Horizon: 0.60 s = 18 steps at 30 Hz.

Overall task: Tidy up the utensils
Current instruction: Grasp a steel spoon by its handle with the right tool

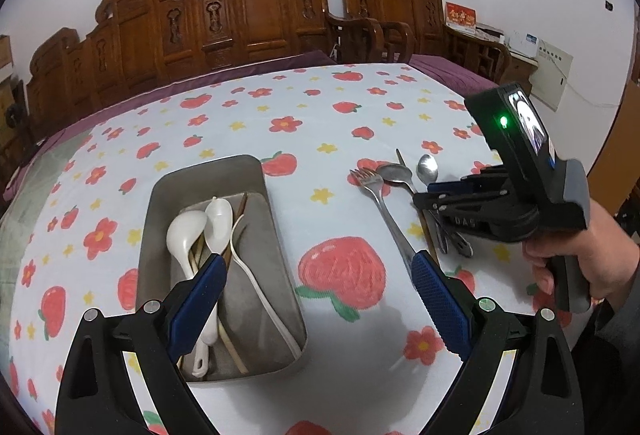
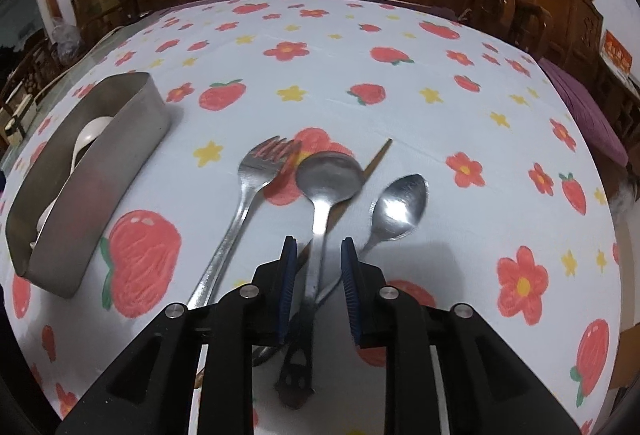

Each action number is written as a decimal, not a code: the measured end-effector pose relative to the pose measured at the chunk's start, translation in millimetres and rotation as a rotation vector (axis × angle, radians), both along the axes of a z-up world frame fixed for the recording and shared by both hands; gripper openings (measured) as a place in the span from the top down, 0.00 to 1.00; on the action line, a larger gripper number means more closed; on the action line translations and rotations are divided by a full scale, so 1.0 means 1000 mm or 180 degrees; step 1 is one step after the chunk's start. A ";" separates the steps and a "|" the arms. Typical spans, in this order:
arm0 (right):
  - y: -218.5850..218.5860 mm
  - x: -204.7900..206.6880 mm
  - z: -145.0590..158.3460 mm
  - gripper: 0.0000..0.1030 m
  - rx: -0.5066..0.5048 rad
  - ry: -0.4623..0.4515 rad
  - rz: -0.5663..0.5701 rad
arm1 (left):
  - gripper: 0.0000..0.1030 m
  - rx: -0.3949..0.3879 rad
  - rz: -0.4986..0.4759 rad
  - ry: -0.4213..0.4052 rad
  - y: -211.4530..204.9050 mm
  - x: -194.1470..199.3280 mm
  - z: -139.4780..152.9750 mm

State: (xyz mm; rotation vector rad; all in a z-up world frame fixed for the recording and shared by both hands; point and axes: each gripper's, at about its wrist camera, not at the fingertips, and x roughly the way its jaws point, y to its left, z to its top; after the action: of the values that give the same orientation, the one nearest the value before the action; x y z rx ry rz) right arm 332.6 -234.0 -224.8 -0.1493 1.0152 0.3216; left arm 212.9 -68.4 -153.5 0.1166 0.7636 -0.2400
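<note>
A metal tray (image 1: 276, 227) holds white ceramic spoons (image 1: 216, 223) and chopsticks; it also shows at the left of the right wrist view (image 2: 132, 155). A metal fork (image 2: 248, 187), a large metal spoon (image 2: 328, 175), a smaller metal spoon (image 2: 400, 207) and a brown chopstick (image 2: 378, 155) lie on the tablecloth. My right gripper (image 2: 318, 255) is low over them, partly open, its fingers on either side of the large spoon's handle with gaps showing. My left gripper (image 1: 316, 267) is wide open and empty above the tray's right edge. The right gripper also shows in the left wrist view (image 1: 432, 195).
The table has a white cloth printed with strawberries and flowers (image 1: 344, 271). Carved wooden chairs (image 1: 256, 11) stand along the far side. A purple cushion (image 2: 588, 111) lies at the right.
</note>
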 end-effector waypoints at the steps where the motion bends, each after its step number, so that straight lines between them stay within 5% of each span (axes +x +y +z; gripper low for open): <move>1: -0.001 0.000 0.000 0.81 -0.0010 0.0009 0.0003 | 0.13 0.0015 -0.0013 -0.0003 -0.002 -0.001 0.000; 13: 0.010 0.003 -0.003 0.83 -0.0393 -0.0120 0.0177 | 0.13 0.0025 -0.0028 0.0004 -0.005 0.000 -0.002; 18: 0.005 0.012 -0.005 0.91 -0.0165 0.0109 0.0178 | 0.13 0.0072 -0.0031 0.0029 -0.011 0.005 0.000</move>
State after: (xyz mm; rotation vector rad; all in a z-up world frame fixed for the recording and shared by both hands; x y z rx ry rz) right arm 344.9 -228.9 -229.4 -0.2201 1.0550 0.3500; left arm 218.1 -79.7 -153.1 0.1407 0.7749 -0.2414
